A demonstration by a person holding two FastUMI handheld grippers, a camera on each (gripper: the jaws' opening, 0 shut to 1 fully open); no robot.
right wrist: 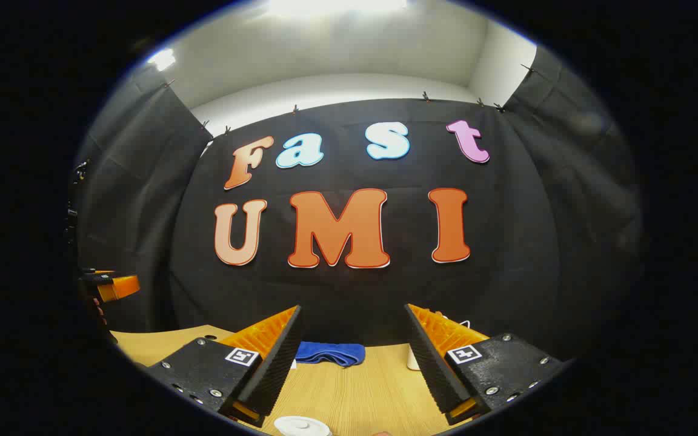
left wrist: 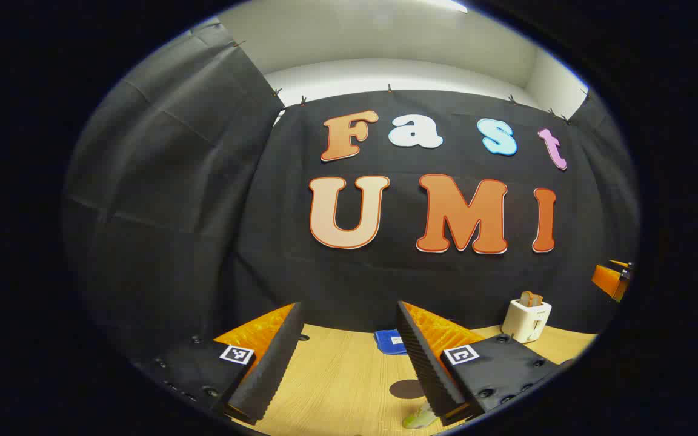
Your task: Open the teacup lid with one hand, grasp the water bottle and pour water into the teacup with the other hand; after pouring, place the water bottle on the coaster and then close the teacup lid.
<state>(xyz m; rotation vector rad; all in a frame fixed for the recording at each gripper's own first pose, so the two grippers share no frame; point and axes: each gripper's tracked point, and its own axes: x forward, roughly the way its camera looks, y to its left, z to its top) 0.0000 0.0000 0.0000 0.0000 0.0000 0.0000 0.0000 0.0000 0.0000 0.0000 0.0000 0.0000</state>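
While both grippers hang above the table, each has its fingers spread wide with nothing between them. In the left gripper view, the left gripper faces the booth wall; past its fingers a blue cloth lies on the table at the foot of the wall. A white toaster with bread in its slots stands on the table to the right of the cloth, also near the wall. A dark round coaster lies on the table nearer than the cloth, just beside the left gripper's right-hand finger, and a pale greenish thing, too cut off to identify, shows at the bottom edge just below it. In the right gripper view, the right gripper likewise faces the wall, with the cloth beyond its fingers. The white lid sits at the bottom edge, nearer than the cloth. The left gripper also appears at this view's far left edge.
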